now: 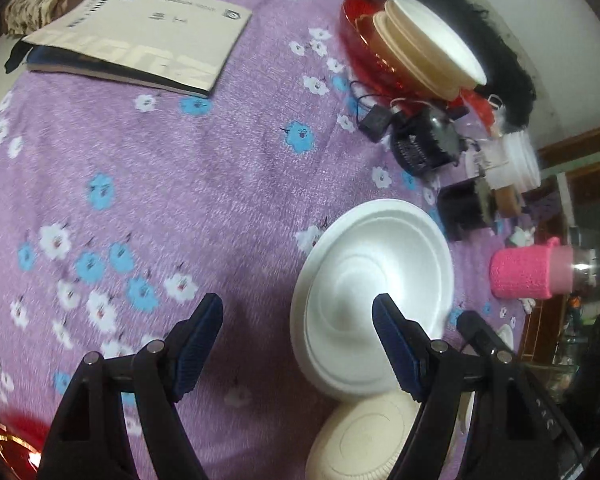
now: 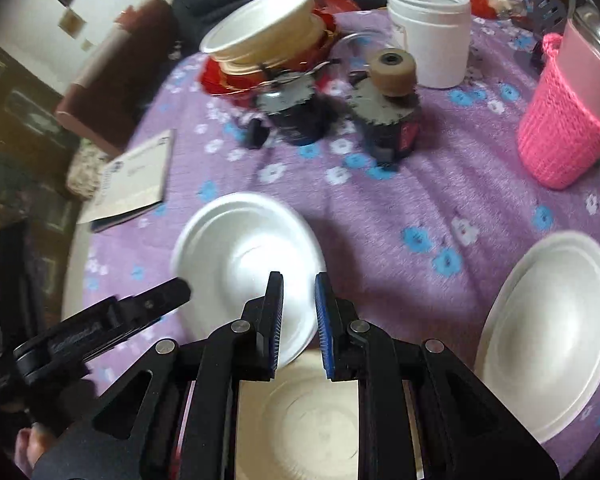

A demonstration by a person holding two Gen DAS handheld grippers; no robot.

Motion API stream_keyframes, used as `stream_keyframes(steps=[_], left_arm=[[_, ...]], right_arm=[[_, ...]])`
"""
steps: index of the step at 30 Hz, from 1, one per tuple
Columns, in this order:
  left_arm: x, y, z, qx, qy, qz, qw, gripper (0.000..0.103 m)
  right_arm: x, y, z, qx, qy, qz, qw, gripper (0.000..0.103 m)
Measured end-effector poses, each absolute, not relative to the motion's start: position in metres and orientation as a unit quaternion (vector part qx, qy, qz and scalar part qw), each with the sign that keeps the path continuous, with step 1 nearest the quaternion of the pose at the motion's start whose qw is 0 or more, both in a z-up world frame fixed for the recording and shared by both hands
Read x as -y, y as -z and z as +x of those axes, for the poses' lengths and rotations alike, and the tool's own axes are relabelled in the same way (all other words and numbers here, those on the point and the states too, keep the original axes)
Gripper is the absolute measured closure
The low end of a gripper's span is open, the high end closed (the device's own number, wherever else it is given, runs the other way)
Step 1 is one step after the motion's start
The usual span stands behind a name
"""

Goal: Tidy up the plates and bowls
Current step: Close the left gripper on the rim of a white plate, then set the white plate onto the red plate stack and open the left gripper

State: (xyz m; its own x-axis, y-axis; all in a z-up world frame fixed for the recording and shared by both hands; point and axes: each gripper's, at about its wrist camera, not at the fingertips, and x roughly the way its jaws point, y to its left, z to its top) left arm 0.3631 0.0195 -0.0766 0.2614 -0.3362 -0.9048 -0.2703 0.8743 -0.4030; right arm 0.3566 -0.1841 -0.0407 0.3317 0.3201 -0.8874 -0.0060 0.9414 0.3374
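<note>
Hidden/cut off first: cream plate (image 2: 320,420) mostly behind right gripper's (image 2: 298,320) frame in right wrist view, only centre strip + edges showing. Same cream plate (image 1: 364,444) in left view clipped by bottom edge and by the gripper arm. Red dish (image 1: 8,448) bottom-left, just a blurred sliver. Far stack: white bowl (image 1: 436,36) on cream bowls on a red plate (image 1: 364,40), count of cream ones unclear. Black motor-ish parts (image 1: 424,144) mid-table, too blurred to ID. Motion blur across both views.

Pose: both grippers tilted steeply down at purple floral tablecloth (image 1: 180,200). Left gripper (image 1: 298,316) jaws wide apart, nothing between pads, cloth visible through gap. Right gripper jaws nearly closed, narrow gap, nothing pinched that can be seen. Left gripper also visible in right view lower-left, bit of a hand (image 2: 28,452) below it.

Task items vs tools: white foam plate (image 1: 376,296) sits under/behind left gripper's right finger, rim overlapping cream plate. In right view same white plate (image 2: 244,264) just ahead-left of the fingertips, cream plate directly under them. Second white plate (image 2: 552,332) well off to the right, near table edge. Pink knit-sleeved cup (image 2: 560,120), white tub (image 2: 430,28), booklet (image 1: 140,32) clear of both tools.
</note>
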Motion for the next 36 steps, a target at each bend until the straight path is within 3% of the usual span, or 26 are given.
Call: stream_keyframes(steps=[10, 11, 13, 14, 16, 19, 30, 36], left_arm=[[-0.001, 0.101, 0.379, -0.622, 0.053, -0.229, 0.747, 0.029], [0.001, 0.1, 0.379, -0.618, 0.057, -0.223, 0.751, 0.033], [0.002, 0.1, 0.379, -0.623, 0.065, -0.224, 0.747, 0.059], [0.003, 0.1, 0.377, -0.627, 0.064, -0.218, 0.745, 0.061], [-0.001, 0.092, 0.37, -0.617, 0.067, -0.205, 0.757, 0.077], [-0.014, 0.078, 0.36, -0.605, 0.072, -0.214, 0.763, 0.087], [-0.092, -0.04, 0.23, -0.52, 0.064, -0.161, 0.837, 0.09], [-0.141, -0.052, 0.132, -0.505, 0.035, -0.114, 0.855, 0.09]], right_arm=[[0.169, 0.082, 0.382, -0.605, -0.084, 0.127, 0.781, 0.087], [0.168, 0.087, 0.382, -0.608, -0.084, 0.139, 0.777, 0.087], [0.169, 0.093, 0.381, -0.613, -0.086, 0.165, 0.768, 0.087], [0.17, 0.094, 0.378, -0.611, -0.091, 0.184, 0.765, 0.087], [0.171, 0.087, 0.371, -0.592, -0.086, 0.199, 0.776, 0.088], [0.172, 0.066, 0.36, -0.56, -0.087, 0.204, 0.798, 0.091], [0.109, -0.026, 0.249, -0.494, -0.185, 0.207, 0.824, 0.091], [0.046, -0.038, 0.152, -0.492, -0.25, 0.173, 0.816, 0.09]])
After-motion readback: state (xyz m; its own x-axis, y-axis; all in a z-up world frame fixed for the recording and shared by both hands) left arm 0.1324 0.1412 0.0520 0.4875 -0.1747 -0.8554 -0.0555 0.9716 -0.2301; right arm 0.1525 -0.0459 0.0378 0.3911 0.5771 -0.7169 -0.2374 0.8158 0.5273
